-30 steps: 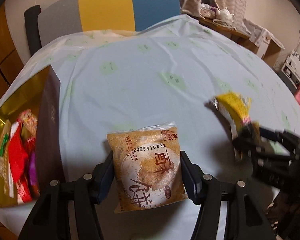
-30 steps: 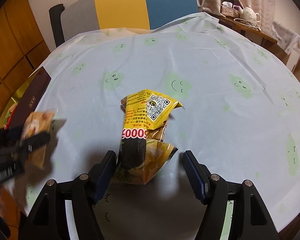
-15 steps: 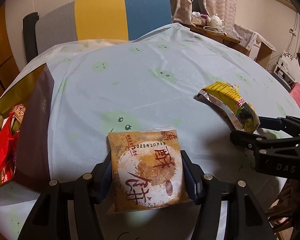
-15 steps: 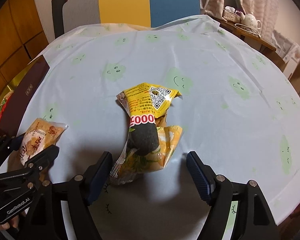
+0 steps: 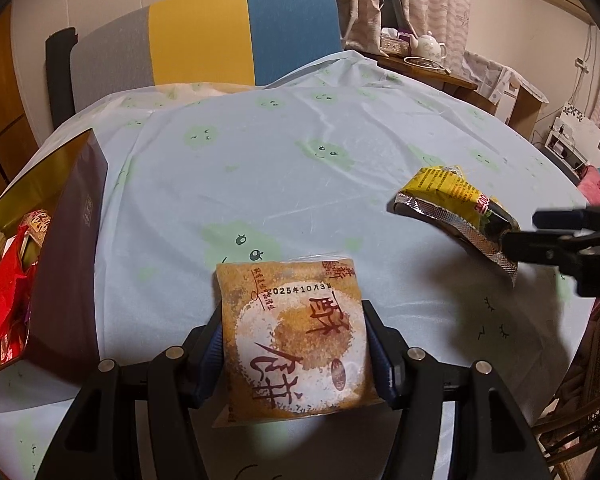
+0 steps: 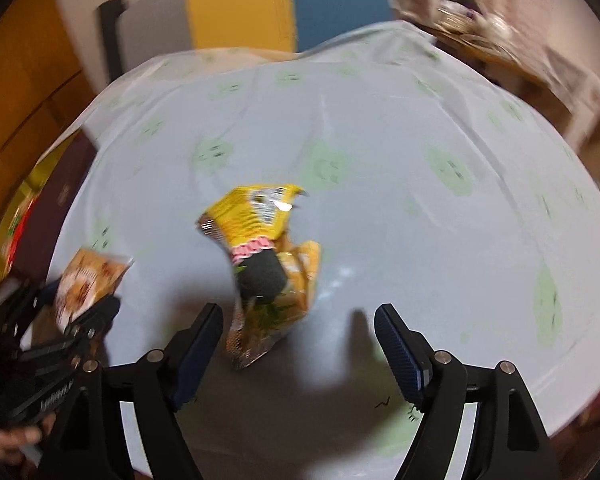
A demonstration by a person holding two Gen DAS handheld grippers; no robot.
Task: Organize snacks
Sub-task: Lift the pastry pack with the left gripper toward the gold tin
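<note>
Left gripper (image 5: pixel 294 344) was clamped on a square brown-and-white pastry packet (image 5: pixel 294 340) printed with red characters and a date stamp, held above the tablecloth (image 5: pixel 260 168). Right gripper (image 6: pixel 298 348) stood wide apart, empty, just behind a crumpled yellow snack bag (image 6: pixel 264 252) on the cloth. Gold-lined box (image 5: pixel 68 264) of snacks sat at left.

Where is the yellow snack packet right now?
In the left wrist view, the yellow snack packet lies on the tablecloth at right, between the open right gripper's fingers.
</note>
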